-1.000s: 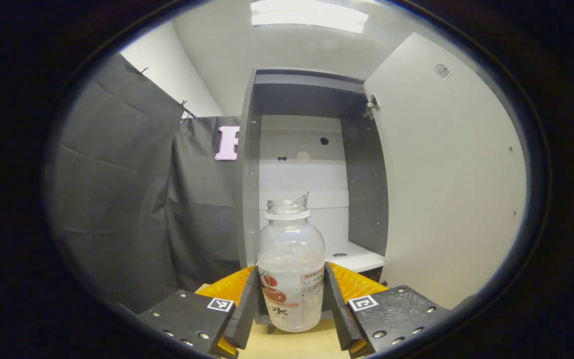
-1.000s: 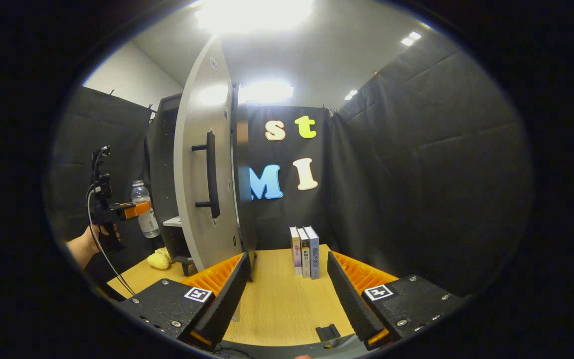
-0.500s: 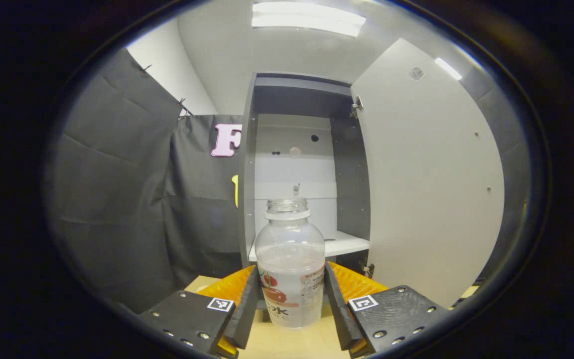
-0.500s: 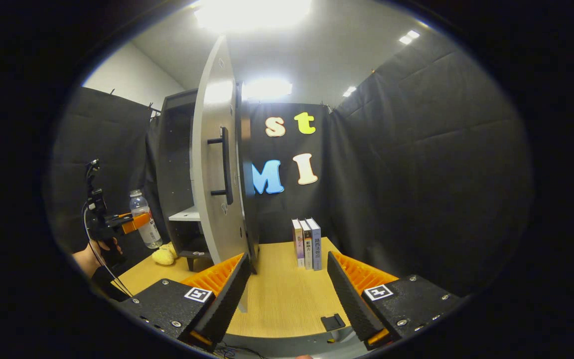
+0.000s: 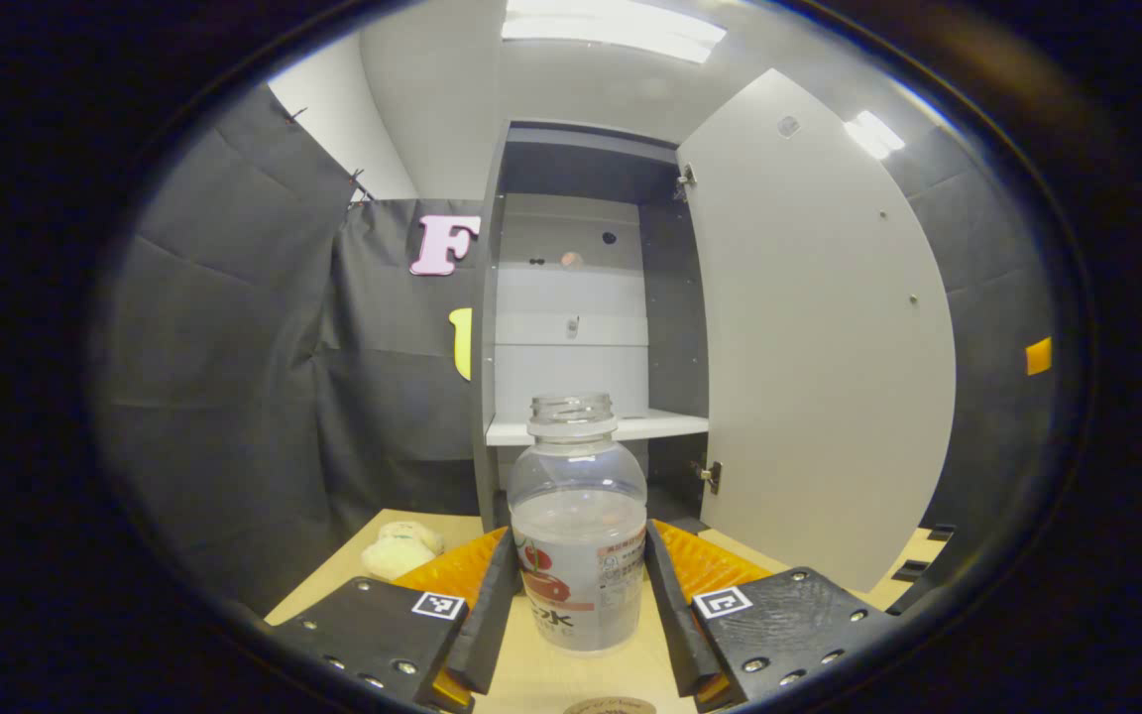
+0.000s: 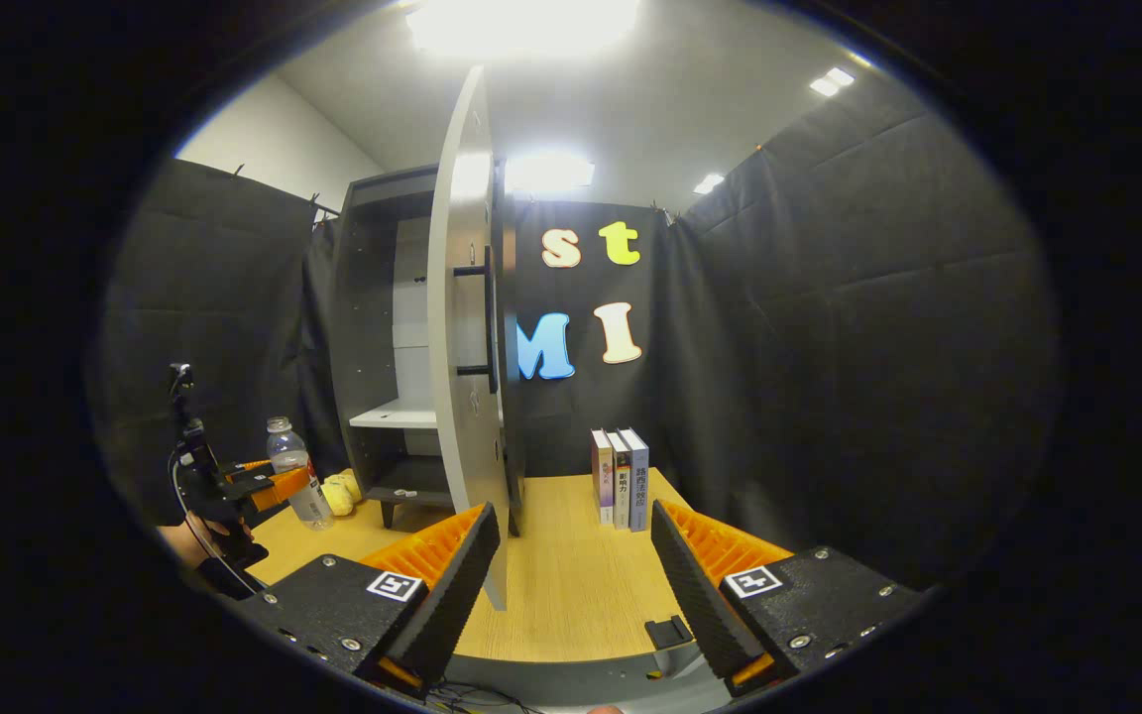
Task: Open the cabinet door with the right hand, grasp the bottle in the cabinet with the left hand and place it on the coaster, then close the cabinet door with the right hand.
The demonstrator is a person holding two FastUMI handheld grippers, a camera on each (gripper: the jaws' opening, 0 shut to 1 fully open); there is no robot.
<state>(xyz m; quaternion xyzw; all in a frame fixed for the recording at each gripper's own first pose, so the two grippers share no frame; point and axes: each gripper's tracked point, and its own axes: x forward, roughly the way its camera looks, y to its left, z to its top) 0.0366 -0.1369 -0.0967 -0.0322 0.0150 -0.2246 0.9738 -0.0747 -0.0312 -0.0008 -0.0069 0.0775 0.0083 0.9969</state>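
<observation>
Wood table (image 5: 353,570) before the cabinet (image 5: 571,297): my left gripper (image 5: 579,595) clamps the uncapped bottle (image 5: 579,535) mid-label; part-full, slick, likely to slosh. My right gripper (image 6: 571,570) gapes empty.

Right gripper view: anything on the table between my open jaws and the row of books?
No. In the right gripper view the stretch of table from the right gripper to the books is bare wood.

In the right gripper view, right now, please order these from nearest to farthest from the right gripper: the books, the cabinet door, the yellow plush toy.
1. The cabinet door: its edge is just ahead of the right gripper, slightly left.
2. The books: standing ahead on the table, slightly right.
3. The yellow plush toy: far left, by the cabinet's foot.
</observation>
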